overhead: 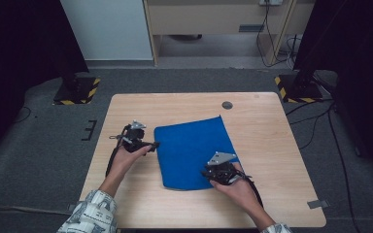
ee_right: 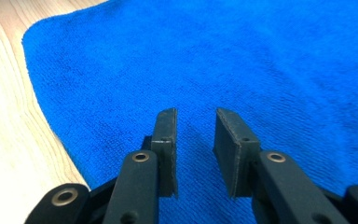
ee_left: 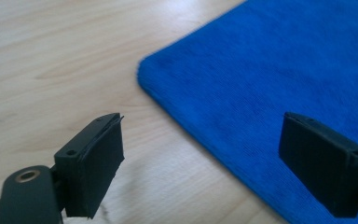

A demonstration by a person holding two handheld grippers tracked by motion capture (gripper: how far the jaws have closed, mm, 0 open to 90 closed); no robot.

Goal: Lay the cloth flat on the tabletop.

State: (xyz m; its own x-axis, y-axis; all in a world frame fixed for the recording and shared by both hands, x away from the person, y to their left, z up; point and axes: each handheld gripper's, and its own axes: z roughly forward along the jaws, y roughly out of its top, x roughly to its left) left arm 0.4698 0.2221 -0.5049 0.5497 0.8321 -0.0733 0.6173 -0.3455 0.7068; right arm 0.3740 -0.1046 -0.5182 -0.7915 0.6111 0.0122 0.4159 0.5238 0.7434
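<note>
Both my hands come from below in the high view; flat blue terry cloth (overhead: 193, 151) lies mid-table. Left gripper (ee_left: 200, 154) spread wide across its edge. Right gripper (ee_right: 195, 140) half-parted above it; closing early may bunch fabric

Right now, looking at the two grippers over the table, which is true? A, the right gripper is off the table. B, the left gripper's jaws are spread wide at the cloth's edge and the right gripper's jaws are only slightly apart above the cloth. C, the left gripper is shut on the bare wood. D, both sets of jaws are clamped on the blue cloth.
B: the left gripper straddles the blue cloth edge with jaws wide; the right gripper shows a narrow gap over the cloth, gripping nothing.
</note>
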